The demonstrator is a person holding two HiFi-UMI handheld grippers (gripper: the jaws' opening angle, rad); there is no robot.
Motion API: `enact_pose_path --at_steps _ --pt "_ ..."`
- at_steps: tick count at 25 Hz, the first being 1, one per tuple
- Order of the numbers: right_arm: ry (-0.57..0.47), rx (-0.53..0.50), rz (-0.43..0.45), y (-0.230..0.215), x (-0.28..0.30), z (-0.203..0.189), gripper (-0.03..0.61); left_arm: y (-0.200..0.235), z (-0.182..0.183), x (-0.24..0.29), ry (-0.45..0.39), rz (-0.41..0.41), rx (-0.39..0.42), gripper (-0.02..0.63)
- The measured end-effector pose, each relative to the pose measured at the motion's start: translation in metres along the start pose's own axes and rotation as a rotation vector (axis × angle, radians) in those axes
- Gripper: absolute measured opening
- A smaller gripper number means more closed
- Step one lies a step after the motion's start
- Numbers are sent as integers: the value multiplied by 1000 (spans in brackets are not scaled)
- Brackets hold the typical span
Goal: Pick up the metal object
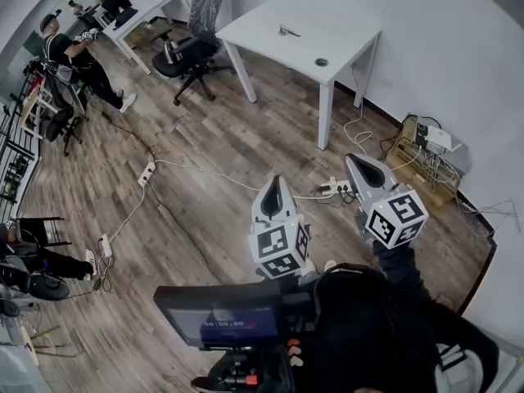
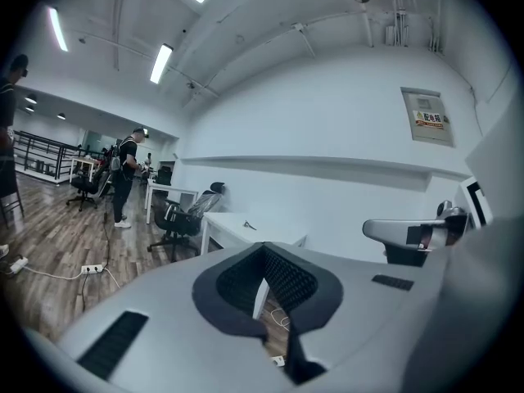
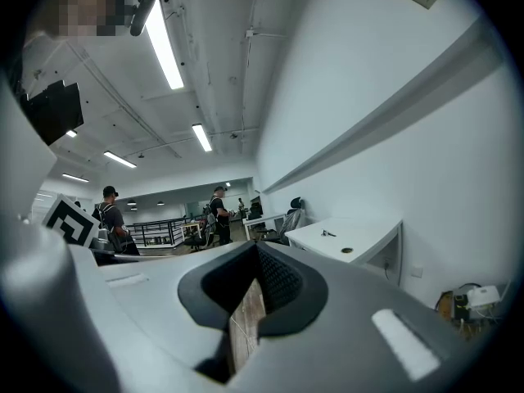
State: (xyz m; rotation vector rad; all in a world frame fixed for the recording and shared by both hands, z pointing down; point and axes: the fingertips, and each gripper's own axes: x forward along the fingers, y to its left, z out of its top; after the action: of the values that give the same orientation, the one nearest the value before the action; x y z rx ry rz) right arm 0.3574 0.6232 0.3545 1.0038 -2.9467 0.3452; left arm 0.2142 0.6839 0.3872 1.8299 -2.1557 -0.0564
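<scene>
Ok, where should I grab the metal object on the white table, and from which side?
The metal object lies flat on the white table, so probably come from above, over the near edge. Grip across its slim middle; its ends are too small to make out.

Grey left tool (image 1: 274, 185), grey right tool (image 1: 354, 164), black ribbed pads (image 2: 286, 281), black-and-white marker cubes (image 1: 278, 248), black sleeve (image 1: 401, 268)

My head camera looks steeply down, both gripper cameras near level along their jaws, all three sharing the distant white table (image 1: 327, 23) (image 2: 237, 226) (image 3: 360, 234).
</scene>
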Motion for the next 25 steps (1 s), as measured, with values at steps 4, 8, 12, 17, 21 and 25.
enact_pose_path --at_steps 4,8,12,17,21,25 --pt "-3 6 1 2 7 4 2 8 7 -1 -4 1 -4 0" --pt "-35 38 -19 0 13 7 2 26 5 -1 2 5 -10 0" --pt "-18 24 -46 -2 22 -3 2 43 -7 2 18 12 -30 0" --pt "14 30 -47 5 40 -11 2 55 -12 11 57 6 -42 0" --pt "20 34 -37 -8 61 -15 3 60 -11 34 50 13 -35 0" --pt "13 33 -17 -36 94 -9 3 63 -3 72 44 34 -44 0"
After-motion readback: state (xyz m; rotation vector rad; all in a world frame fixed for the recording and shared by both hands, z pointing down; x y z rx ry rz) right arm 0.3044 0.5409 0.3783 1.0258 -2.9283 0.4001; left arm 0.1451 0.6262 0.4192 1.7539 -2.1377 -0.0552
